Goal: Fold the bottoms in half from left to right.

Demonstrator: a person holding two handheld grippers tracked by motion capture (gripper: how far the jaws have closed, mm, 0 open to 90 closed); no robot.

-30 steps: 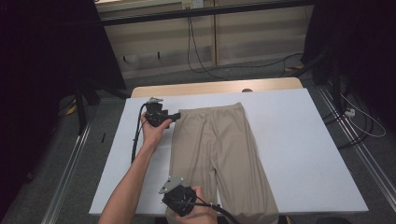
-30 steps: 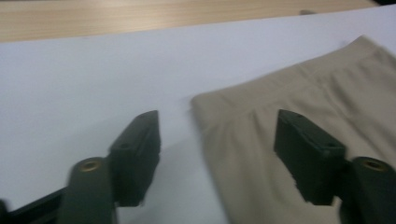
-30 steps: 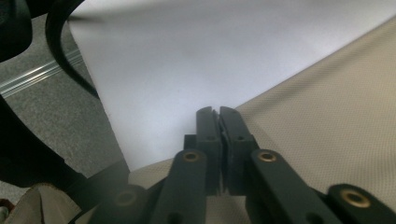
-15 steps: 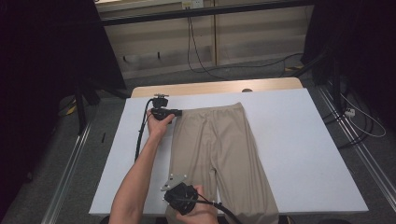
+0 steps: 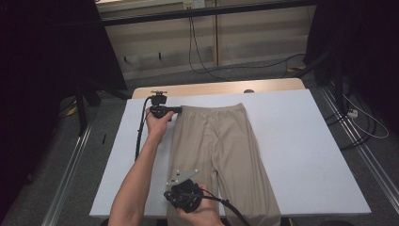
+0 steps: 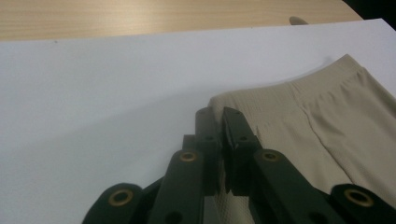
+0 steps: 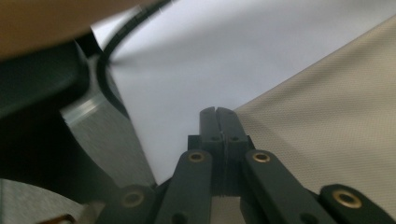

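Beige trousers (image 5: 221, 146) lie flat on the white sheet (image 5: 301, 141), waistband at the far end and legs toward the near edge. My left gripper (image 6: 219, 119) is at the waistband's left corner (image 6: 261, 100). Its jaws have just been closing and are now shut on that corner, with fabric between the pads. In the high view the left gripper (image 5: 177, 110) lies level, pointing right into the waistband. My right gripper (image 7: 217, 114) is shut on the outer edge of the left trouser leg (image 7: 327, 140), near the table's front. From above, the right gripper (image 5: 182, 190) is under the hand.
A strip of bare wooden tabletop (image 5: 211, 88) shows beyond the sheet. White sheet lies bare to the right of the trousers and to the left of them (image 5: 127, 155). Metal rails (image 5: 362, 155) run along both sides on the floor, and cables (image 5: 202, 56) trail behind the table.
The left hand has reached a little farther up the table to the waistband's corner. The right hand has stayed where it was.
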